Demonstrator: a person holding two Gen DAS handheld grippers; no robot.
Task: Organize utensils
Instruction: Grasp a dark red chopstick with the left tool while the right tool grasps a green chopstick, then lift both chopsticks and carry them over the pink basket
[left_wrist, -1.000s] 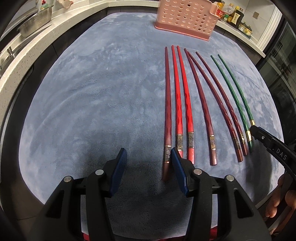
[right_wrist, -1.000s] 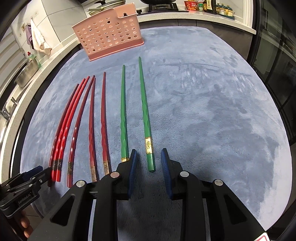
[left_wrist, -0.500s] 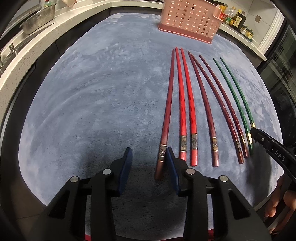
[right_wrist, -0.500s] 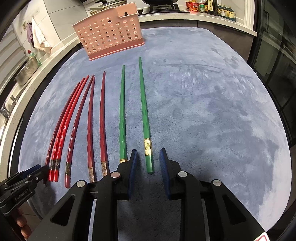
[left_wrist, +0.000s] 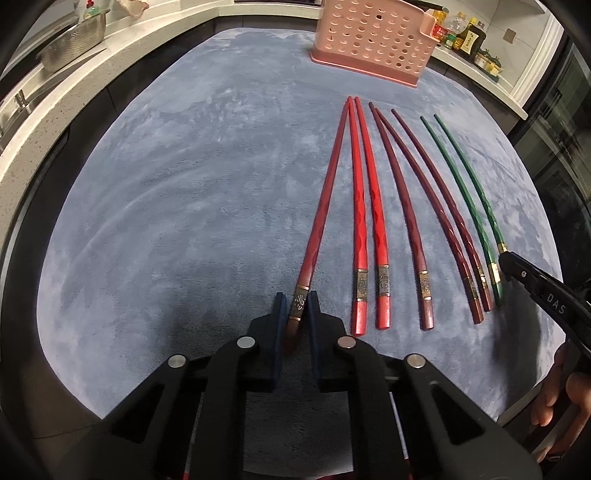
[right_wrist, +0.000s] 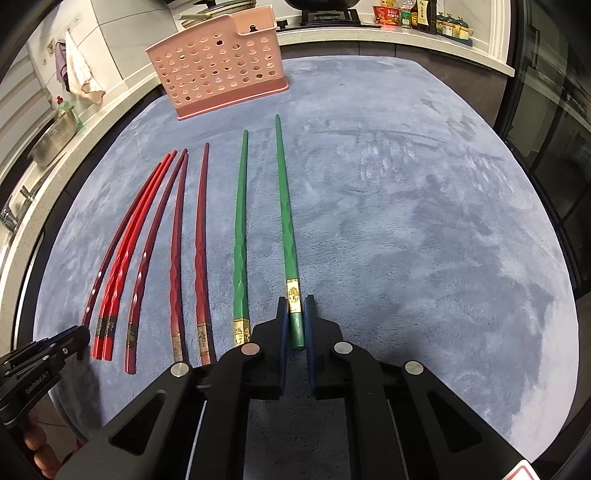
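My work surface: grey-blue plush mat (left_wrist: 184, 206), nap brushed in streaks. Landmark: pink perforated basket (left_wrist: 373, 37), standing on mat's far edge. Chopsticks in row on mat, nearer me than basket, tips toward it. I count: brown-red chopstick (left_wrist: 321, 214) leftmost, slanted; two bright red chopsticks (left_wrist: 365, 206) beside it; three dark maroon chopsticks (left_wrist: 424, 206) next; two green chopsticks (right_wrist: 242, 229) rightmost, below basket's right end.

Eight chopsticks flat on blue-grey mat, tips toward pink perforated holder (left_wrist: 373, 37): leftmost dark red chopstick (left_wrist: 321, 210) angled, butt end clamped; two bright red chopsticks (left_wrist: 369, 221); three maroon chopsticks (left_wrist: 410, 206); two green chopsticks (right_wrist: 240, 236), rightmost green chopstick (right_wrist: 286, 221) clamped
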